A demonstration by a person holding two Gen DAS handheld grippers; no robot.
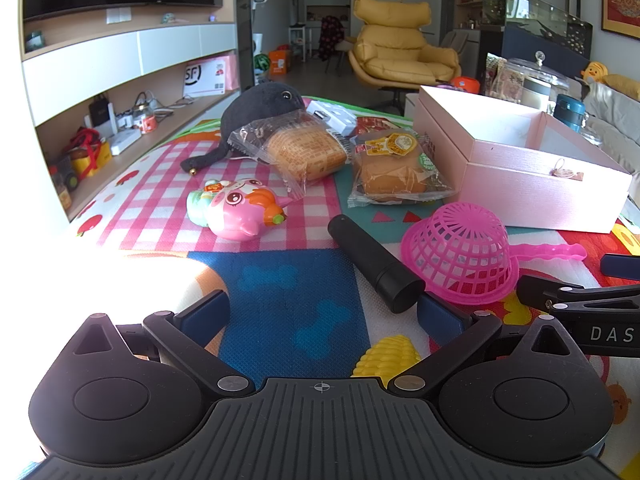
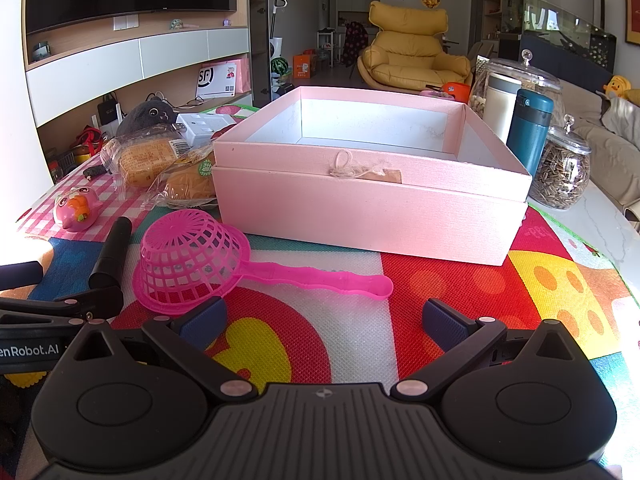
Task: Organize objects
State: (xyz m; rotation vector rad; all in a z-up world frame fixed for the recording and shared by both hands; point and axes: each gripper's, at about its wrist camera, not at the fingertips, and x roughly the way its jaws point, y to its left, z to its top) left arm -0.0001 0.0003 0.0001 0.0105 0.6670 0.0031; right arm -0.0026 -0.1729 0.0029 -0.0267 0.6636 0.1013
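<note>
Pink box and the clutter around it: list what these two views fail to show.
- Pink box floor: both views; the near wall hides most of it, so contents are uncertain.
- Plush seal: both views; wrapped bread covers its front.
- Yellow corn toy: left wrist view; the left hand-held gripper body hides its lower part.
- Bread label print: both views; too small to read.

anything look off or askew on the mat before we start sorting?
Minor oddities only. The pink strainer lies upside down, rim on the mat. The black cylinder lies on its side beside it. The pink box holds nothing visible. No spills or damage seen.
</note>
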